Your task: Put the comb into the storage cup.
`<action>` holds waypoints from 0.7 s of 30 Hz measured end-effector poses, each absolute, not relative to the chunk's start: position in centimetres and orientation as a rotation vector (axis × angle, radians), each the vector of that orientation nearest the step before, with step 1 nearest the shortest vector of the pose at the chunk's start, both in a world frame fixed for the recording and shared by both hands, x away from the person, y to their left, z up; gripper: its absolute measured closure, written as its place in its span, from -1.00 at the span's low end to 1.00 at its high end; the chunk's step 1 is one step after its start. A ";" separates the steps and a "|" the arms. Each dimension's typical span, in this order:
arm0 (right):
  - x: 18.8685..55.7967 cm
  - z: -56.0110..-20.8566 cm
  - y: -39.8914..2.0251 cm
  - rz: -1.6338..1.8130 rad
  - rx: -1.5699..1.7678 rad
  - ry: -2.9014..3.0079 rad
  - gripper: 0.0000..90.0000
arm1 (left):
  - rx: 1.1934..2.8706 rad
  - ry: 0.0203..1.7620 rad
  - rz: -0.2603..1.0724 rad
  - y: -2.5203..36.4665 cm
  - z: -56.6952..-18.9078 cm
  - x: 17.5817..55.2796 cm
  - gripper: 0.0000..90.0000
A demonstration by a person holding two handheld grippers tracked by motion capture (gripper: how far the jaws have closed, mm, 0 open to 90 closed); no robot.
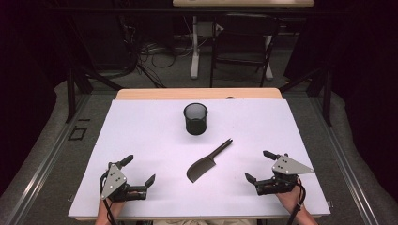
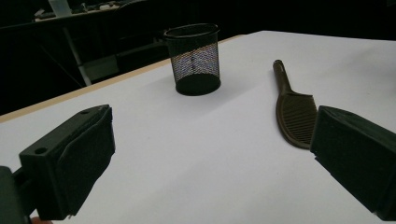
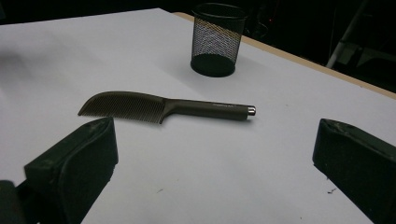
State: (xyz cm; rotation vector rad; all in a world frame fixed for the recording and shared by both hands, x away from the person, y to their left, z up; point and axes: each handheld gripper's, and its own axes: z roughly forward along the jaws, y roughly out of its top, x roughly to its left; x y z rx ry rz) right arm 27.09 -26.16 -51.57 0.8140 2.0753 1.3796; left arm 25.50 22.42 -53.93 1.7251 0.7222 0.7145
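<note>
A dark comb (image 1: 206,162) with a long handle lies flat in the middle of the white table top (image 1: 141,136); it also lies ahead in the left gripper view (image 2: 294,109) and the right gripper view (image 3: 159,108). Behind it stands an upright black mesh cup (image 1: 195,118), seen too from the left gripper (image 2: 194,58) and from the right one (image 3: 217,38). My left gripper (image 1: 139,171) rests at the near left, open and holding nothing. My right gripper (image 1: 257,166) rests at the near right, open, nothing between its jaws.
The white top covers a wooden table whose far edge (image 1: 197,93) shows as a tan strip. Beyond it stand a dark folding chair (image 1: 244,44) and a white table leg (image 1: 194,47), with cables on the floor.
</note>
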 end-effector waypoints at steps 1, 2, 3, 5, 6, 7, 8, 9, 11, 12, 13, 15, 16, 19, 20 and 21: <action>27.2 -51.5 -26.0 1.368 0.815 2.079 -1.00 | 1.730 0.720 0.717 22.4 -53.9 25.5 -1.00; 27.4 -51.5 -25.9 1.359 0.814 2.086 -1.00 | 1.733 0.720 0.717 22.4 -54.0 25.6 -1.00; 27.4 -51.5 -25.9 1.359 0.814 2.086 -1.00 | 1.733 0.722 0.717 22.4 -54.0 25.6 -1.00; 27.8 -51.5 -25.8 1.358 0.815 2.091 -1.00 | 1.735 0.721 0.718 22.4 -54.0 25.6 -1.00; 28.1 -51.5 -25.7 1.353 0.819 2.101 -1.00 | 1.734 0.723 0.718 22.4 -54.0 25.7 -1.00; 28.4 -51.5 -25.6 1.353 0.820 2.106 -1.00 | 1.735 0.725 0.718 22.4 -54.0 25.7 -0.99; 28.6 -51.5 -25.5 1.351 0.820 2.106 -1.00 | 1.736 0.724 0.718 22.4 -54.0 25.7 -0.99; 28.9 -51.4 -25.5 1.344 0.822 2.112 -1.00 | 1.734 0.727 0.719 22.4 -54.0 25.7 -0.99; 29.4 -51.4 -25.3 1.343 0.823 2.117 -1.00 | 1.730 0.729 0.719 22.5 -53.9 25.7 -0.99; 29.6 -51.3 -25.3 1.344 0.825 2.120 -1.00 | 1.731 0.730 0.721 22.5 -53.9 25.7 -1.00; 29.8 -51.3 -25.2 1.345 0.830 2.123 -1.00 | 1.731 0.731 0.723 22.5 -53.9 25.7 -0.99; 30.2 -51.3 -25.1 1.342 0.827 2.134 -1.00 | 1.729 0.731 0.725 22.5 -53.9 25.7 -1.00; 30.4 -51.3 -25.0 1.340 0.828 2.137 -1.00 | 1.731 0.730 0.725 22.5 -53.9 25.7 -0.99; 31.0 -51.3 -24.8 1.337 0.829 2.150 -1.00 | 1.734 0.730 0.722 22.4 -53.9 25.7 -0.99; 31.1 -51.3 -24.7 1.338 0.835 2.153 -1.00 | 1.735 0.728 0.721 22.4 -53.9 25.6 -1.00; 31.3 -51.3 -24.6 1.337 0.833 2.155 -1.00 | 1.736 0.729 0.723 22.4 -53.9 25.6 -1.00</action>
